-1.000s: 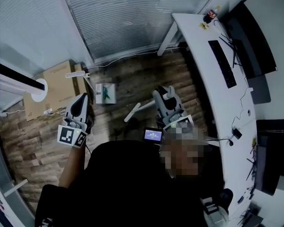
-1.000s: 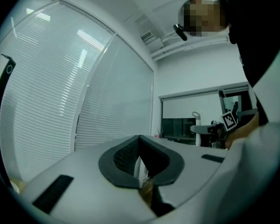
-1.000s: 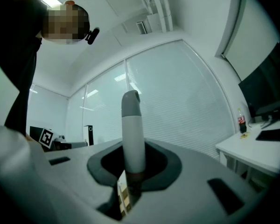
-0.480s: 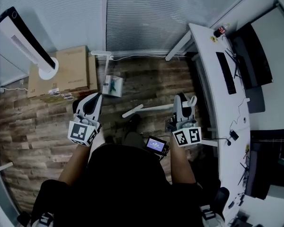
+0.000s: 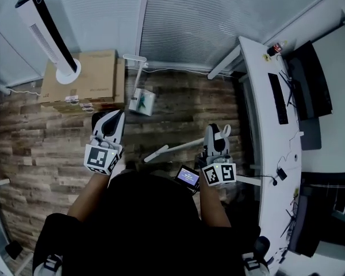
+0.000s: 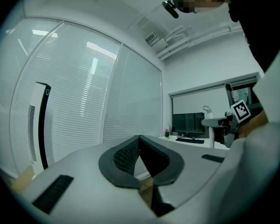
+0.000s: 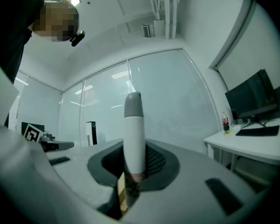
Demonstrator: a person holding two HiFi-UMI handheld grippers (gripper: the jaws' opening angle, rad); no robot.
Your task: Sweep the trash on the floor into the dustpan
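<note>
My right gripper (image 5: pixel 214 132) (image 7: pixel 133 158) is shut on a white broom handle (image 7: pixel 133 129) with a grey tip, which stands upright between its pads. In the head view the broom's shaft (image 5: pixel 175 149) slants from that gripper down to the left over the wood floor (image 5: pixel 46 148). A white long-handled dustpan (image 5: pixel 141 102) with something green in it stands on the floor near the window wall, a little ahead and right of my left gripper (image 5: pixel 112 116) (image 6: pixel 139 141). That one is shut, with nothing between its jaws. Loose trash on the floor I cannot make out.
A cardboard box (image 5: pixel 86 76) and a white tower fan (image 5: pixel 46 36) stand at the back left. A white desk (image 5: pixel 259 119) runs along the right with a keyboard (image 5: pixel 279 96), a monitor (image 5: pixel 313 76) and a bottle (image 5: pixel 274 49). Closed blinds (image 5: pixel 190 22) span the far wall.
The view has swung round, so the tower fan and box now show fully at the back left. Both grippers moved across the floor, the broom going with the right one. Neither grip changed.
</note>
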